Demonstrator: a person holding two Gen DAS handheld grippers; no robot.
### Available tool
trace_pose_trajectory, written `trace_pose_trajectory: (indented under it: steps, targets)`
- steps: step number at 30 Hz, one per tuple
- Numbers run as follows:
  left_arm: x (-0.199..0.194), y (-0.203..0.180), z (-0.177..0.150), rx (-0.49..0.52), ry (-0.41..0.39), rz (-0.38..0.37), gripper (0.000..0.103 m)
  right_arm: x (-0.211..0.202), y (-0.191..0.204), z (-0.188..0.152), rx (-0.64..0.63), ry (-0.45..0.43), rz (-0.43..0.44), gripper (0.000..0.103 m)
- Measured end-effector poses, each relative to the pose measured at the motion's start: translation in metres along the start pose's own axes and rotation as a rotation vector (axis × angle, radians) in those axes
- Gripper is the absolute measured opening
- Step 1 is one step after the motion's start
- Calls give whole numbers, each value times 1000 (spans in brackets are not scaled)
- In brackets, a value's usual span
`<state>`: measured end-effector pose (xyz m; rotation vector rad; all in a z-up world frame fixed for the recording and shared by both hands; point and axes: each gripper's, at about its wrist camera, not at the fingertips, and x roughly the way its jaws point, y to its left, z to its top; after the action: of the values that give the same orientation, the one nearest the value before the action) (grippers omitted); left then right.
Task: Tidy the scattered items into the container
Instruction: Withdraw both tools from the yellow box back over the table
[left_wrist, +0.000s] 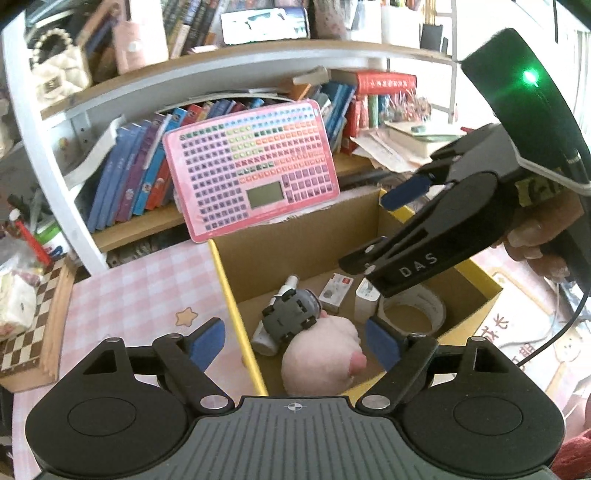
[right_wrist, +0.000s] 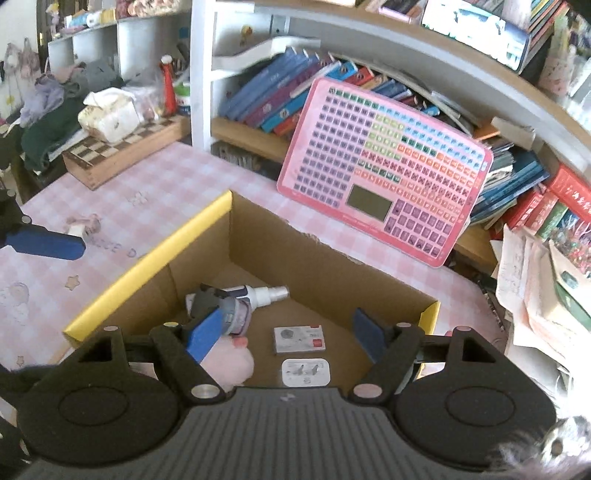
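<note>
An open cardboard box with yellow rim stands on the pink checked table. Inside lie a pink plush, a grey toy car, a white spray bottle, a small carton, a white charger and a tape roll. My left gripper is open and empty above the box's near-left corner. My right gripper is open and empty above the box; it also shows in the left wrist view.
A pink keyboard toy leans on the bookshelf behind the box. A chessboard box sits at the table's left. A small white item lies on the cloth left of the box. Papers pile at right.
</note>
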<state>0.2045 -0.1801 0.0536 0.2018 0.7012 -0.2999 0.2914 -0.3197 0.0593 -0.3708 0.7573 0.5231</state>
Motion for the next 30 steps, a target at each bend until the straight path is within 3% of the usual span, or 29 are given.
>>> trace_pose_trajectory:
  steps: [13,18,30]
  targets:
    - [-51,19,-30,-62,-70,29,94,-59,24,-23,104,-89,-75,77]
    - [-62,26,-43,-78,-75,20,94,-75,34,-40,151,-117,-145,77]
    - [-89,42,-73,-100,-63,5,94,-104,60,-78,296,-106,-259,78]
